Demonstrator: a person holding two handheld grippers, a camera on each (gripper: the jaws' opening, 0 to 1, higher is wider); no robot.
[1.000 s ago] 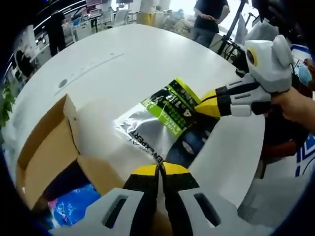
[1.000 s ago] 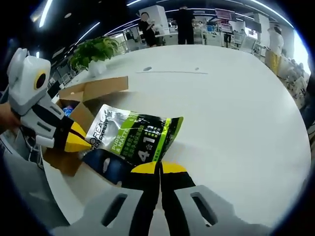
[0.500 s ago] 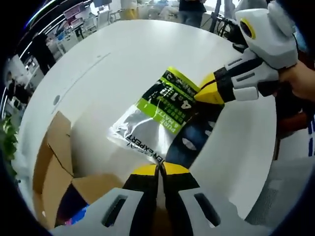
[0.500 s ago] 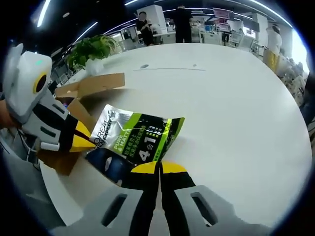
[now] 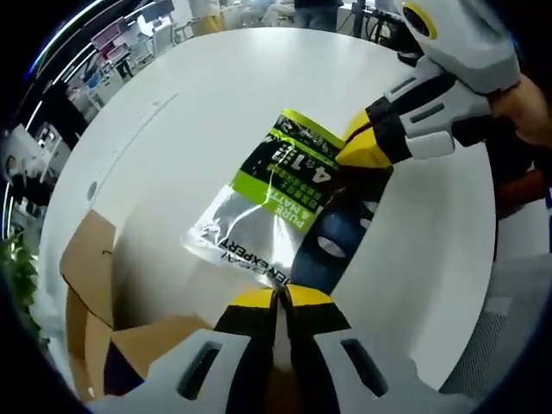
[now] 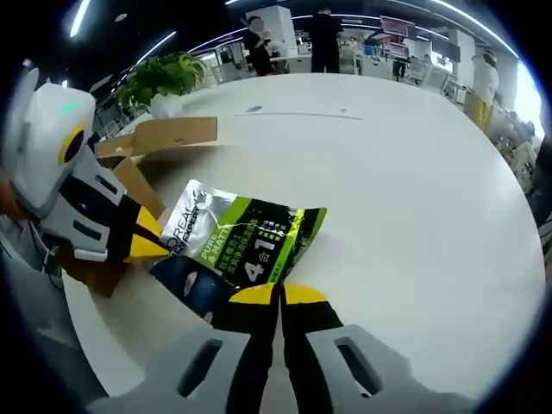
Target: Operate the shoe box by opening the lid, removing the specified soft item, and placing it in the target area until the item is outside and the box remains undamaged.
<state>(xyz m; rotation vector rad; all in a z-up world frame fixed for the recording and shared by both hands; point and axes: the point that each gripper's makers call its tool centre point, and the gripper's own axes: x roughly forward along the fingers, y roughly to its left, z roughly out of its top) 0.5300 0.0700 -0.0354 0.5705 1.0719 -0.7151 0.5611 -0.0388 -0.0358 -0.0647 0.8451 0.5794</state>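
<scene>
A soft packet (image 5: 274, 197), silver, green and dark blue, hangs stretched between both grippers just over the white table (image 5: 207, 95). My left gripper (image 5: 278, 298) is shut on its dark blue corner. The right gripper (image 5: 355, 155) comes in from the upper right, shut on the opposite edge. In the right gripper view, my right gripper (image 6: 280, 296) pinches the packet (image 6: 235, 239) at the bottom, and the left gripper (image 6: 148, 248) holds it from the left. The open cardboard shoe box (image 5: 86, 259) sits at the lower left, its flaps (image 6: 168, 136) raised behind the left gripper.
A hand (image 5: 535, 93) holds the right gripper. The table's rounded edge (image 5: 479, 285) runs close on the right in the left gripper view. A potted plant (image 6: 162, 76) stands at the far table edge. People (image 6: 324, 39) and desks fill the background.
The packet, held by both grippers throughout, has been carried further from the box and out over the table. The box has slipped toward the lower left of the left gripper view.
</scene>
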